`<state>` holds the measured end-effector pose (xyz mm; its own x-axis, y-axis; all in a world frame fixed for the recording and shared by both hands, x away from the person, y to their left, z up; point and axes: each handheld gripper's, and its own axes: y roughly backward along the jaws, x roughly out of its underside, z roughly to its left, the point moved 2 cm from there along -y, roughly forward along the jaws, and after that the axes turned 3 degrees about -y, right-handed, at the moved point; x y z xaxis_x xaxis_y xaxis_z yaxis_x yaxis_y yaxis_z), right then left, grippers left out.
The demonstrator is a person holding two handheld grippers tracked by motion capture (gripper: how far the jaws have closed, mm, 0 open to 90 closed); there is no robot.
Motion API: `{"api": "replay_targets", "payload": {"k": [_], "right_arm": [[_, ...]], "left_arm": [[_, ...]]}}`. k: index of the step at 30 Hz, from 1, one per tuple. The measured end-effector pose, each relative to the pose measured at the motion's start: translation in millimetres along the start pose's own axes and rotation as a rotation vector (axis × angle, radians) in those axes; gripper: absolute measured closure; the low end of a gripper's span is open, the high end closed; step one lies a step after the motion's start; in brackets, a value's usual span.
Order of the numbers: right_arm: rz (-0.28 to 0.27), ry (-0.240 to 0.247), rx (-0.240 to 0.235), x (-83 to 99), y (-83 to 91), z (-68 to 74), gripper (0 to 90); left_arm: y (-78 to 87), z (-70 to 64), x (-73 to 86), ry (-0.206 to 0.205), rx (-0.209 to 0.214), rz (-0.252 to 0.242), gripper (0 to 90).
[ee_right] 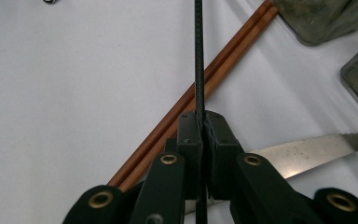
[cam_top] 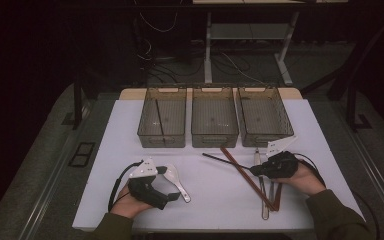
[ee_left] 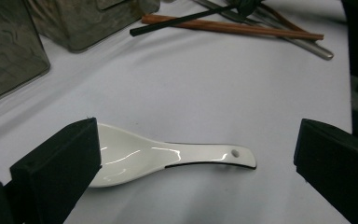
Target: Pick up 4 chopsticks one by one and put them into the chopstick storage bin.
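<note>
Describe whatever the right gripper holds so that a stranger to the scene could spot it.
On the white table, look right, in front of the three bins. There the right gripper clamps a black chopstick. It is thin and dark, crossing above the reddish-brown chopstick pair and a metal knife.

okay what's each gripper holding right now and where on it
The right gripper pinches a black chopstick near one end. The left gripper is open, holding nothing, jaws either side of the white spoon.

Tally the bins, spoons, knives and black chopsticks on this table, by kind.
Bins: 3
Spoon: 1
Knife: 1
Black chopsticks: 2, one lying in the left bin, one in the right gripper
Total: 7
</note>
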<state>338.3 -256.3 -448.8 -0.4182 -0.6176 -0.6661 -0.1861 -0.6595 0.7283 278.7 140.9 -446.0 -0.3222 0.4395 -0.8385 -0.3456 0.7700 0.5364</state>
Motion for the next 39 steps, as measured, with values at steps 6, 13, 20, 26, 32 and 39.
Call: {"api": "replay_targets", "payload": {"k": [6,13,20,26,32,39], "right_arm": [[-0.015,-0.004,0.012,-0.4,6.0,2.0,85.4],[-0.037,-0.020,0.019,-2.5,12.0,3.7,85.3],[-0.057,-0.041,0.007,-3.5,14.0,1.9,85.3],[-0.089,-0.051,0.003,-7.0,17.9,5.0,85.3],[-0.113,-0.063,0.006,-15.8,21.1,3.9,85.3],[-0.117,-0.068,0.018,-26.1,17.7,-0.6,85.3]], "left_arm": [[0.3,-1.5,0.8,-0.006,-0.008,0.003,0.0],[2.1,0.5,2.0,0.002,-0.031,-0.006,0.0],[3.0,3.0,5.1,0.022,-0.033,-0.010,0.0],[3.3,2.4,3.6,0.021,-0.026,-0.019,0.0],[5.1,1.7,3.7,0.025,-0.035,-0.022,0.0],[9.7,-0.2,5.7,0.030,-0.047,-0.022,0.0]]}}
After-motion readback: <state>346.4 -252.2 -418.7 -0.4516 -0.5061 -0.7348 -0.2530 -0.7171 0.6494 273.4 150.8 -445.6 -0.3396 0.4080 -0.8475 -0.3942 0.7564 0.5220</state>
